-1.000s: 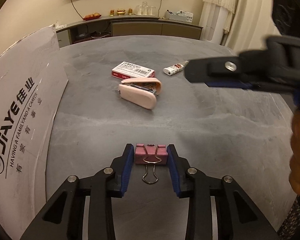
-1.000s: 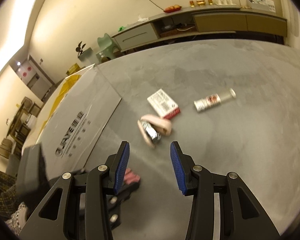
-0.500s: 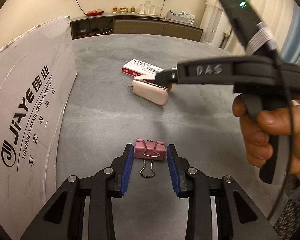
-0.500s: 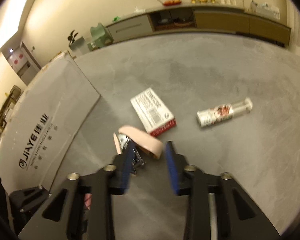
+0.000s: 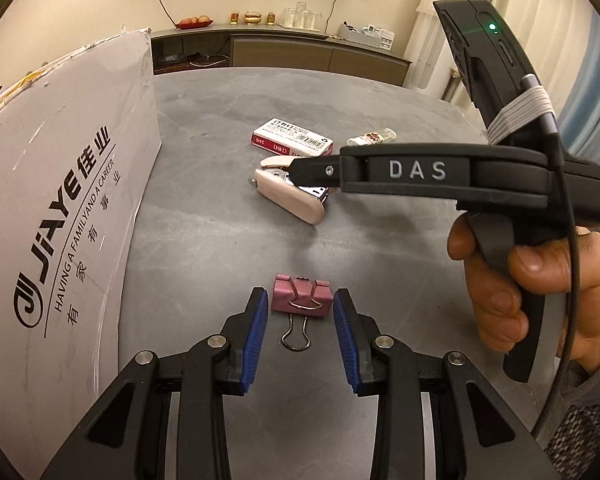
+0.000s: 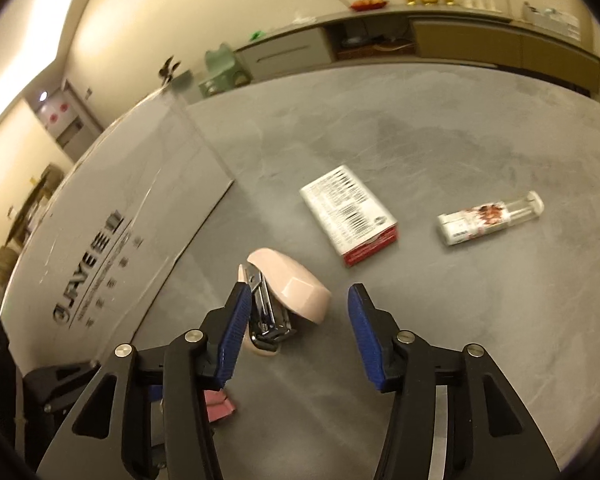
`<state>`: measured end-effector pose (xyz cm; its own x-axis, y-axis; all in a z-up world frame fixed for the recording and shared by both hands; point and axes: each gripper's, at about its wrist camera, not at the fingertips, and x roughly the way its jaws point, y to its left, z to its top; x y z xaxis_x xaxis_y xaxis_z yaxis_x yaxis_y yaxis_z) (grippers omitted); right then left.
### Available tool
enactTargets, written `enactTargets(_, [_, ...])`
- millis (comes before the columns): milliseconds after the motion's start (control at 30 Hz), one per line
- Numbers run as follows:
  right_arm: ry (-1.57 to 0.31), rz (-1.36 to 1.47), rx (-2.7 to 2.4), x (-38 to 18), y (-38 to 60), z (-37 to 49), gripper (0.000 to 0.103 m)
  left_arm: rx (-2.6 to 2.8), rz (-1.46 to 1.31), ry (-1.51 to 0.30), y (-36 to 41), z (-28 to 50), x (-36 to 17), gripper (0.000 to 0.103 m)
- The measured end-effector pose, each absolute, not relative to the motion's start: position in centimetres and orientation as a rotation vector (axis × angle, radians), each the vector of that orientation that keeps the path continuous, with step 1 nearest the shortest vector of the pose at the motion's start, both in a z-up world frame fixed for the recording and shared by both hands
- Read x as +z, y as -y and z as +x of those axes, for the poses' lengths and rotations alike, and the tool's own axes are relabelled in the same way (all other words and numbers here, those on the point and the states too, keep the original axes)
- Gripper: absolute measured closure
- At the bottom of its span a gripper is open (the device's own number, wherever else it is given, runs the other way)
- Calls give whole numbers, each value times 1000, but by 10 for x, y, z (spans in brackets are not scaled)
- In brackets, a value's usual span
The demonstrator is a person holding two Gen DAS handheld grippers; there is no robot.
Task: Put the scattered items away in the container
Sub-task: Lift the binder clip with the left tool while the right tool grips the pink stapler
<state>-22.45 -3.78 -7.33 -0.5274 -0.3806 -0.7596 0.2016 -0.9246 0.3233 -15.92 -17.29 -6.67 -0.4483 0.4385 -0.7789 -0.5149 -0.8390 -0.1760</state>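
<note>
A pink binder clip (image 5: 302,300) lies on the grey table, between the blue pads of my open left gripper (image 5: 300,334), not squeezed. A pink stapler (image 6: 284,298) lies on its side further on, also seen as the stapler (image 5: 288,194) in the left wrist view. My right gripper (image 6: 296,326) stands open around the stapler's near end, its left pad close to the metal part. A white and red staple box (image 6: 350,216) and a small glue tube (image 6: 488,218) lie beyond. The cardboard box (image 5: 60,200) stands at the left.
A person's hand (image 5: 528,284) holds the right gripper's handle at the right of the left wrist view. The grey table (image 6: 420,140) stretches far back. A sideboard (image 5: 300,48) with cups and ornaments runs along the far wall.
My right gripper has moved forward and down to the stapler and its jaws have widened around it. My left gripper has stayed at the binder clip, still open.
</note>
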Motion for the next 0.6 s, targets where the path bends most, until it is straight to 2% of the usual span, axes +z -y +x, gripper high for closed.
enactTargets(233, [93,1307,-2460,-77,67,-213,75,2289,-1189,-116,176,-156,-65,67])
enactTargets(300, [70,1305,-2462,-76,69,-213,77,2294,-1191,-108,179,-156,-64,67])
enactTargets(467, [55,1297,-2475,-71,64,-211,76,2281,-1209,-66,183,-159,-66,67])
enactTargets(533, [27,1274,-2489,-68,66,-210,66,2262,-1208,-65,181,-158,-67,67])
enactTargets(600, [9,1243,-2493,-66,69,-212,60,2259,-1211,-88,177,-157,-69,66])
